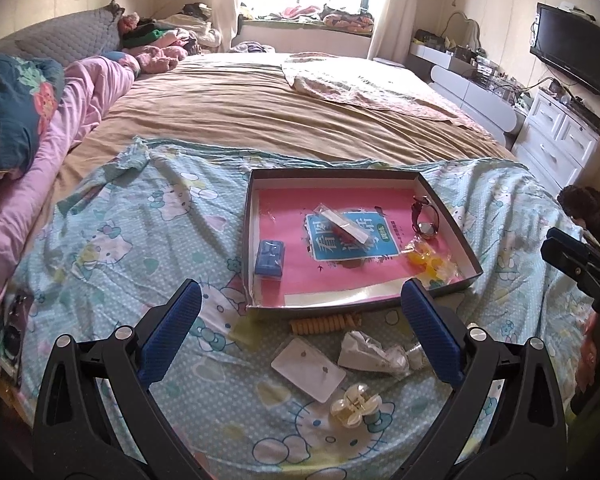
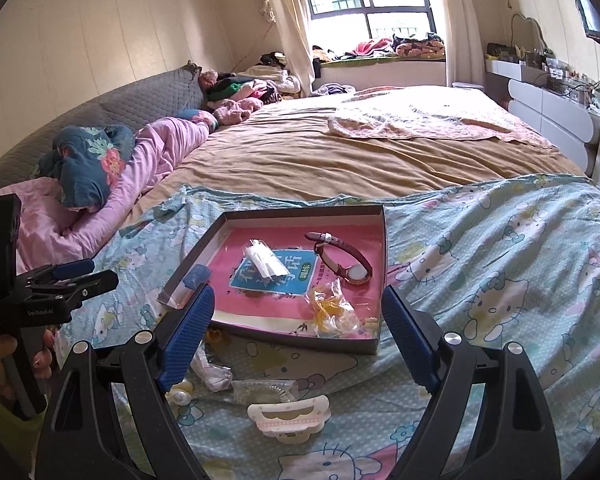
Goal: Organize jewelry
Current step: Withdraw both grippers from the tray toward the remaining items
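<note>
A shallow box with a pink floor lies on the Hello Kitty cloth. It holds a wristwatch, a small blue case, a clear packet and a bag of yellow pieces. In front of the box lie a beige spiral hair tie, a white earring card, a crumpled white bag, a cream hair claw and a pink-white hair claw. My left gripper and right gripper hover open and empty above these loose pieces.
The Hello Kitty cloth covers the near end of a wide bed with a brown sheet. A pink quilt and pillows lie along the left. White drawers and a television stand at the right.
</note>
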The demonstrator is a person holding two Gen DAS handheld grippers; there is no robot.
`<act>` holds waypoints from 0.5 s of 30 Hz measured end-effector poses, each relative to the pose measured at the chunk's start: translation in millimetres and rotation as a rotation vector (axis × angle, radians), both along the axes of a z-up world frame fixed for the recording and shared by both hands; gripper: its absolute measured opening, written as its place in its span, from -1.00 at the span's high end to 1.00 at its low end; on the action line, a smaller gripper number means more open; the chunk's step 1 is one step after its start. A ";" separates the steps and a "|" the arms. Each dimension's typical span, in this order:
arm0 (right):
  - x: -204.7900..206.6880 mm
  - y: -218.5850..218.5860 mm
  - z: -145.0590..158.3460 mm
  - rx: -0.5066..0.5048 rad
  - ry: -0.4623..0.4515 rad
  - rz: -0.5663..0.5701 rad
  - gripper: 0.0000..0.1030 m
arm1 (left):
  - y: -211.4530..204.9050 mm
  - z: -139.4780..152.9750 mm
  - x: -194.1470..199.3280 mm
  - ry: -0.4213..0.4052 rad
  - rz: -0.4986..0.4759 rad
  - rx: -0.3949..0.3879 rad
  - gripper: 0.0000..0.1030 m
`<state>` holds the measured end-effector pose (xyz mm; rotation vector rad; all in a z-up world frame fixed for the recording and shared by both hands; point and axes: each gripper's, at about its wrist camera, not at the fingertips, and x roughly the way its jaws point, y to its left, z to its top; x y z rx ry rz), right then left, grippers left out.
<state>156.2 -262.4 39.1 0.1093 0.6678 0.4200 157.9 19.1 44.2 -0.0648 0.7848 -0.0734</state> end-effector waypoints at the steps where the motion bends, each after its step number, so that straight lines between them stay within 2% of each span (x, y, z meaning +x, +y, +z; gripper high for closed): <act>1: -1.4 -0.4 0.8 0.001 -0.003 0.001 -0.64 | 0.2 0.4 -1.8 -0.002 0.000 0.001 -0.81; 15: -21.6 3.8 -0.8 -0.001 0.004 0.040 -0.64 | 1.2 -3.4 -28.2 0.008 0.013 0.022 -0.81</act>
